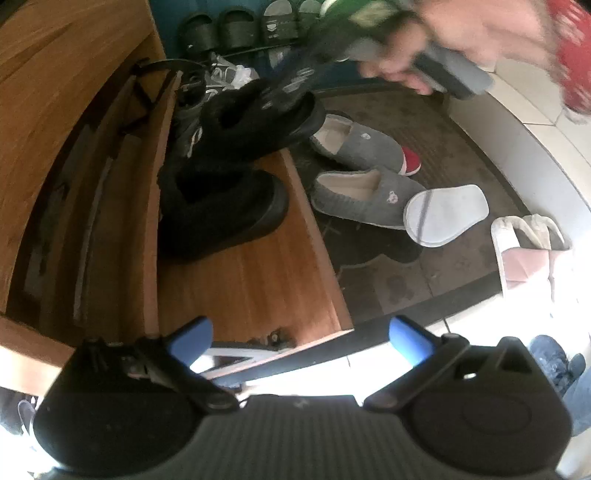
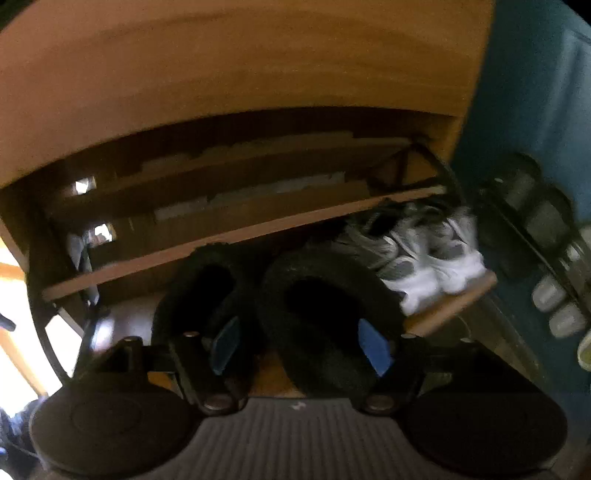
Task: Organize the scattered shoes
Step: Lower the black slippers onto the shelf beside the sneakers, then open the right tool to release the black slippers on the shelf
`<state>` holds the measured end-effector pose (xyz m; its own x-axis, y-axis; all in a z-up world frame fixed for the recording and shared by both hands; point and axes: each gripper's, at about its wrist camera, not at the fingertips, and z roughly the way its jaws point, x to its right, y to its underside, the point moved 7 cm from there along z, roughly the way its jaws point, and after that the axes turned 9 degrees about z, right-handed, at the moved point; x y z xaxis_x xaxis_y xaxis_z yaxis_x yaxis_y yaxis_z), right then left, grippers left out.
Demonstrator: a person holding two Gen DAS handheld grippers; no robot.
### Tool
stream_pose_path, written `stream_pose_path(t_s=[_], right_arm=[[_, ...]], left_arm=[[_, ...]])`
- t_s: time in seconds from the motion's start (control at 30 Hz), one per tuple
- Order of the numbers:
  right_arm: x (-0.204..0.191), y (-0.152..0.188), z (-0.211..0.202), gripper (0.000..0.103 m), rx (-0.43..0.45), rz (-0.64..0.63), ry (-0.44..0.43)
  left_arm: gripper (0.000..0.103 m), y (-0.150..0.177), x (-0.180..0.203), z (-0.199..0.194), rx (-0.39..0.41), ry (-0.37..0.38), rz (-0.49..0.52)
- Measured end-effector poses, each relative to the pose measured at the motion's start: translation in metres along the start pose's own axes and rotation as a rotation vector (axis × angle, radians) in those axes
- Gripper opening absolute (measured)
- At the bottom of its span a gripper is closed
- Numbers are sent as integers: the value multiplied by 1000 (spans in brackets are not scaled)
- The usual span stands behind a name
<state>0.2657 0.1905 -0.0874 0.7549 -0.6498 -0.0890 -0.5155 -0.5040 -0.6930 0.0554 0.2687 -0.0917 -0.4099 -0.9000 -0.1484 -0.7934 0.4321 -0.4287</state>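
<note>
Blue-padded right gripper [image 2: 299, 347] is seen nearest in its own wrist view, jaws spread apart; the right-hand black fleece-lined ankle boot [image 2: 321, 325] sits between the pads, but no pad is seen pressing on it, so release is judged. Its twin, the left-hand black fleece boot [image 2: 207, 291], stands just beside it on the brown wooden lower shelf [image 2: 280, 376]. White-and-grey mesh trainers [image 2: 424, 258] are parked further right on the same shelf.

Left gripper [image 1: 301, 341] is held wide and empty, over the shelf's near edge. Black rubber slides [image 1: 218, 31] are lined up far off against the blue wall.

Progress: partly done, as judged. Boots and trainers are shelved. Left on the dark ribbed doormat [image 1: 461, 140]: a pair of grey knitted slippers with cream lining [image 1: 362, 177], a red toe [image 1: 412, 160] peeking out behind the far one, a white flat slipper lying sole-up [image 1: 445, 214] touching the near grey one, and a white-and-pink strapped sandal [image 1: 528, 251] at the mat's right edge.

Textures: boots fuzzy, thick smooth soles; grey slippers soft, easily squashed; wood smooth, glossy.
</note>
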Motion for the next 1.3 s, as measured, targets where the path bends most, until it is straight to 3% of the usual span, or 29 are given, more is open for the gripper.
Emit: stream_pose_path(t_s=[0.03,0.1,0.17,0.37,0.67,1.03,1.3], right_arm=[[7,6,-4,62,2,35,15],[16,14,-6,45,0,79,34],[21,21,-5,38,-6,103,42],[36,26,7,36,24,183,68],[26,17,41,34,8,162,50],[9,2,83,34,-16,144,72],[-3,4,47,38,45,160,51]], left_arm=[[103,0,0,0,0,-1,1],[103,1,3,0,-5,-8,9],[103,1,4,0,-8,-8,10],[103,0,9,3,-22,-5,22],[103,-4,15,8,-27,6,40],[103,-12,8,14,-23,3,-14],[103,-7,6,15,-35,3,-17]])
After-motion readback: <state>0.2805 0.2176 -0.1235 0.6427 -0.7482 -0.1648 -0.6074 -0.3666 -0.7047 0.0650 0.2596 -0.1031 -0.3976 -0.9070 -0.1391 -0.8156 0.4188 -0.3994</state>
